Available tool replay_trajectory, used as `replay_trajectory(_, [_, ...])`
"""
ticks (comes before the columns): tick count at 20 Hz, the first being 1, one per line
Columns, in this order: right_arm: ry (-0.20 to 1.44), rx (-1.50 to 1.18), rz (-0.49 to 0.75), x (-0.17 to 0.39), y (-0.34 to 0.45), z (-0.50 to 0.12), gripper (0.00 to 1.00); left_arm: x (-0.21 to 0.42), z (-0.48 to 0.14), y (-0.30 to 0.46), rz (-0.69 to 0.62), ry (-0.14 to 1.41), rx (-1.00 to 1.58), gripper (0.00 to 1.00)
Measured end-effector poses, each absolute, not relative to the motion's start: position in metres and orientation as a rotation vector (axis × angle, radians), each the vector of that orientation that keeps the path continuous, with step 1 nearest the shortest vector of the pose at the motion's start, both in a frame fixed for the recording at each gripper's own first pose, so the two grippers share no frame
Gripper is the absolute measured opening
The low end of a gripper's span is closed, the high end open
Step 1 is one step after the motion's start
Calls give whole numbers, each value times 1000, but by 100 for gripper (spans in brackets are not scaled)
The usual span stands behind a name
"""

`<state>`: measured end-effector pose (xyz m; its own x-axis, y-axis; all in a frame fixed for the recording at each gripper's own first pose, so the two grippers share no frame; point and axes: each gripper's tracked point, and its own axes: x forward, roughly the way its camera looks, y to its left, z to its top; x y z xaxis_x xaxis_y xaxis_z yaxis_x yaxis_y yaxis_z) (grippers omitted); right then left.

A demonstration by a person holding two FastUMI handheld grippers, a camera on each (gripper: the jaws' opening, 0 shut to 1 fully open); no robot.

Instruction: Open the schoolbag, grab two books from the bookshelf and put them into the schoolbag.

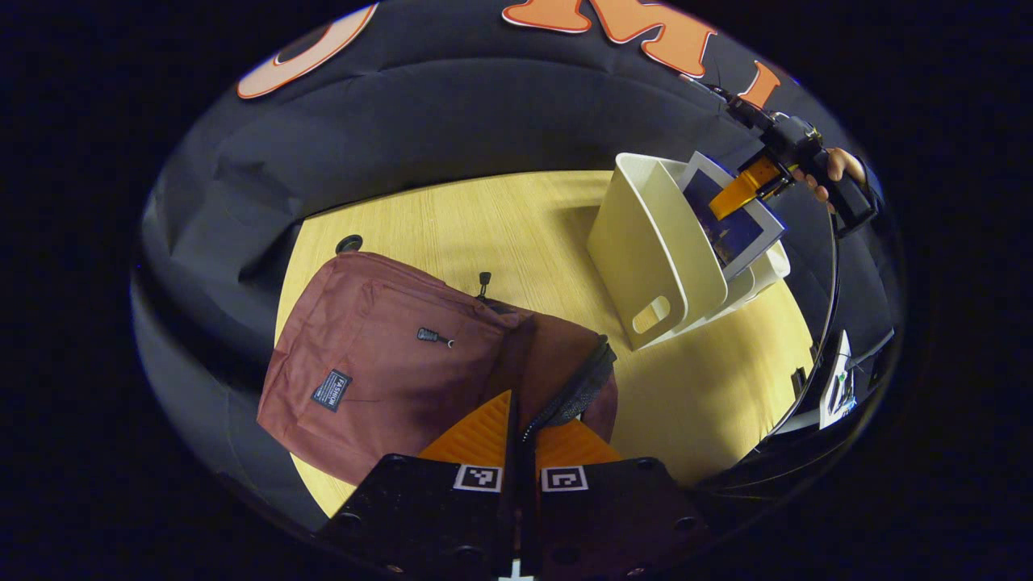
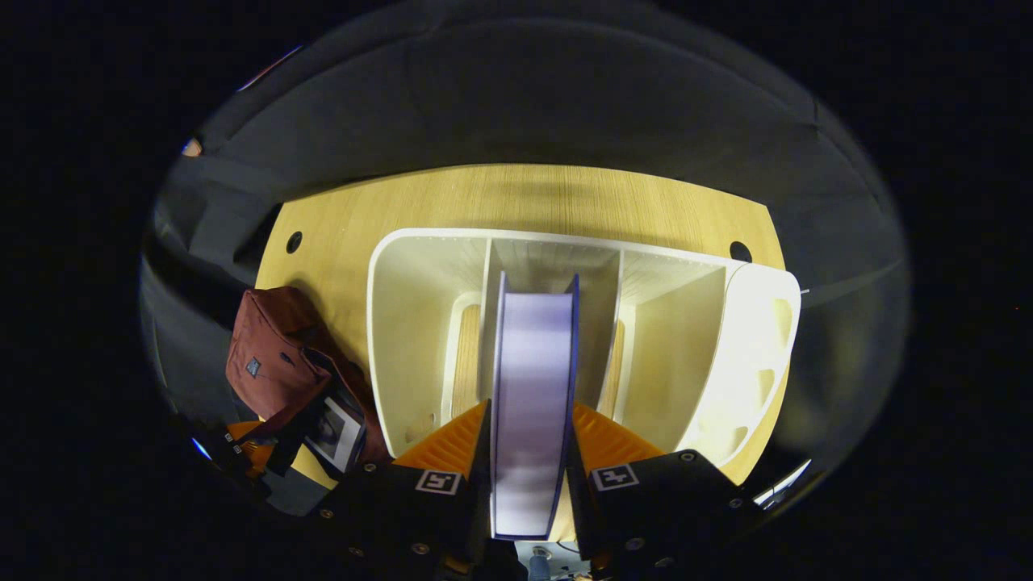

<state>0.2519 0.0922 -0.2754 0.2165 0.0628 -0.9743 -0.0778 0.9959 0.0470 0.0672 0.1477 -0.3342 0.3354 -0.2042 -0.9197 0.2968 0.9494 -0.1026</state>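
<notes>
Right gripper (image 2: 529,436) fingers clamp a book (image 2: 533,387); left gripper (image 1: 516,428) fingers apparently pinch the schoolbag (image 1: 379,355).

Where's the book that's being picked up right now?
In the right gripper view the book stands on edge between the right gripper jaws, over the middle slot of the white bookshelf, with the schoolbag off to the left.

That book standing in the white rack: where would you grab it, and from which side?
By its top edge, from above. The book stands upright in the middle compartment of the bookshelf, whose dividers cover its faces lower down, so the open top is probably the easiest way in. The right gripper already does this, with one finger on each cover. The left gripper holds the schoolbag by its opening.
</notes>
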Motion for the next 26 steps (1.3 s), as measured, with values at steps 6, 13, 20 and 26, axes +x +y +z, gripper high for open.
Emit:
replay_trajectory(6, [1351, -33, 83, 238, 86, -258, 37, 62, -332, 148, -312, 1158, 52, 4])
replay_trajectory(13, [1287, -3, 37, 209, 84, -213, 37, 58, -324, 154, -375, 1125, 58, 4])
replay_trajectory(20, [1197, 15, 24, 156, 97, -158, 37, 56, -322, 160, -450, 1088, 104, 4])
replay_trajectory(26, [1139, 44, 2, 117, 116, -127, 37, 51, -323, 160, -520, 1074, 171, 4])
